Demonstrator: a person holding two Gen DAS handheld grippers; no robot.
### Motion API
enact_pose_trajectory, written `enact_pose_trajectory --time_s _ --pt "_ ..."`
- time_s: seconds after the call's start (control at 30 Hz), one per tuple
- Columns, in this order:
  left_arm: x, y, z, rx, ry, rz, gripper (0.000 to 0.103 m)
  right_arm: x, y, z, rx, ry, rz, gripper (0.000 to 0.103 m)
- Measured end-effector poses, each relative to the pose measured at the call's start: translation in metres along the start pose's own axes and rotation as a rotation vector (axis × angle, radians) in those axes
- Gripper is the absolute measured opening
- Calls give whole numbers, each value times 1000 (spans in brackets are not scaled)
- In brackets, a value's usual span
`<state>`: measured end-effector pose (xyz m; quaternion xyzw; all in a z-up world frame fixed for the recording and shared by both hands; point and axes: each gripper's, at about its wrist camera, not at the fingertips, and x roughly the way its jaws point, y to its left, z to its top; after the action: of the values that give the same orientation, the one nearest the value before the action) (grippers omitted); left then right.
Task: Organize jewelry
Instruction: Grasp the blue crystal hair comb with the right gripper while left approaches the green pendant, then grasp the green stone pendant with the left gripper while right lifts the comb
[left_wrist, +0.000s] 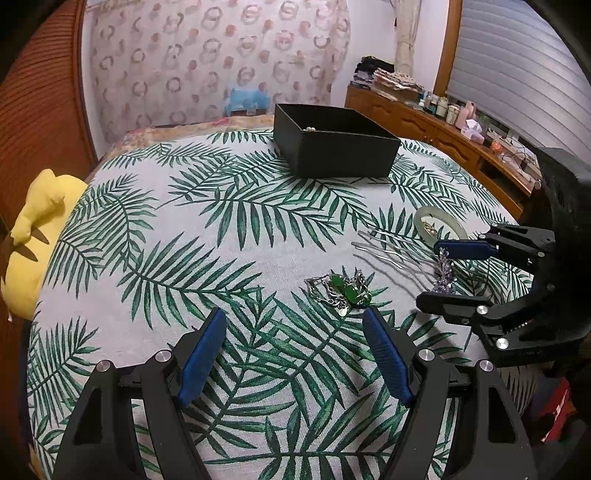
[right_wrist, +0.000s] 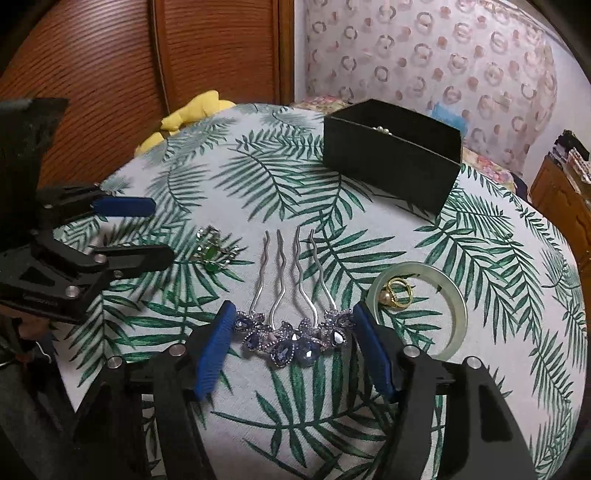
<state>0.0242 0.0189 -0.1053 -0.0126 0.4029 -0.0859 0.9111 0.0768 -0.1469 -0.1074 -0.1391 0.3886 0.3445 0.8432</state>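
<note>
A black open box (left_wrist: 332, 147) (right_wrist: 395, 166) stands at the far side of the leaf-print table, with pearls showing inside. A silver piece with green stones (left_wrist: 347, 291) (right_wrist: 212, 251) lies just ahead of my open left gripper (left_wrist: 295, 321) (right_wrist: 160, 232). A silver hair comb with blue gems (right_wrist: 291, 332) (left_wrist: 402, 258) lies between the fingers of my open right gripper (right_wrist: 291, 314) (left_wrist: 430, 269), untouched. A pale jade bangle (right_wrist: 448, 295) (left_wrist: 439, 221) lies to the right with a gold pearl ring (right_wrist: 397, 293) inside it.
The round table carries a leaf-print cloth (left_wrist: 221, 236). A yellow plush toy (left_wrist: 37, 229) sits at its left edge. A wooden sideboard (left_wrist: 424, 125) with bottles stands at the right, and a wooden wardrobe (right_wrist: 147, 55) behind.
</note>
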Motion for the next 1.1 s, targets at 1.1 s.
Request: enact_pose_trajectory --time_s 1.1 --pt "18 -28 22 69 19 -62 41 -56 -18 23 56 -238 -4 67"
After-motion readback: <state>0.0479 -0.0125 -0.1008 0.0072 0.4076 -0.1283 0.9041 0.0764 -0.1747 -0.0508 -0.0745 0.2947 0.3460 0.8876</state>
